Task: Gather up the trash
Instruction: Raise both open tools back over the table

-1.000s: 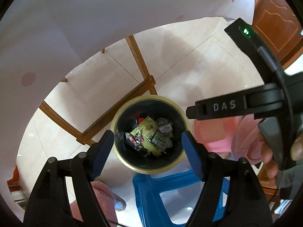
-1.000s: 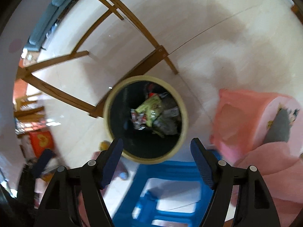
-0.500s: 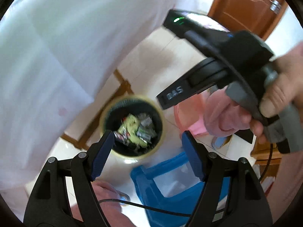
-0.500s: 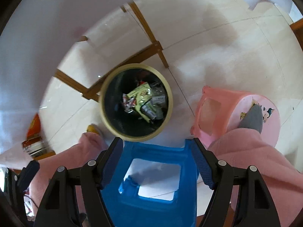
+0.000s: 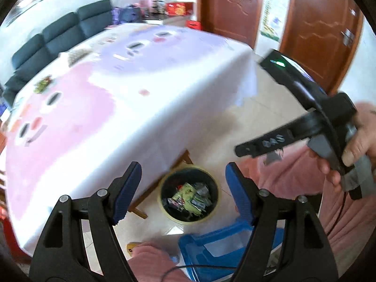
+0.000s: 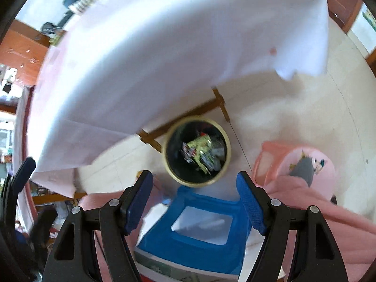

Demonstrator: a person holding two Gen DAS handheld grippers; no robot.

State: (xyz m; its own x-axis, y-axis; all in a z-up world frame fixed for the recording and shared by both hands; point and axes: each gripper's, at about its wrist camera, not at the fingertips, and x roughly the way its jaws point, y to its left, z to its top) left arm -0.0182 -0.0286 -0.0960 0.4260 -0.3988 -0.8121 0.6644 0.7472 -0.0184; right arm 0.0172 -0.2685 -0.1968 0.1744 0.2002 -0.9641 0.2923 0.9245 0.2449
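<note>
A round black trash bin (image 5: 189, 196) with a yellow rim stands on the floor under the table edge, holding several crumpled wrappers (image 5: 188, 196). It also shows in the right wrist view (image 6: 197, 150). My left gripper (image 5: 183, 191) is open and empty, high above the bin. My right gripper (image 6: 193, 198) is open and empty, also well above the bin. The right gripper's body (image 5: 305, 122) shows in the left wrist view at right, held by a hand. Small trash items (image 5: 43, 84) lie blurred on the tabletop.
A table with a white and pink cloth (image 5: 105, 98) fills the left. A blue plastic stool (image 6: 199, 230) stands below the grippers, a pink stool (image 6: 303, 164) to the right. Wooden table legs (image 6: 188, 112) flank the bin. A dark sofa (image 5: 58, 33) and wooden doors (image 5: 317, 23) are behind.
Both grippers have risen and tilted up away from the bin, which looks smaller now. The tabletop and room have come into the left wrist view. Both stay open and empty.
</note>
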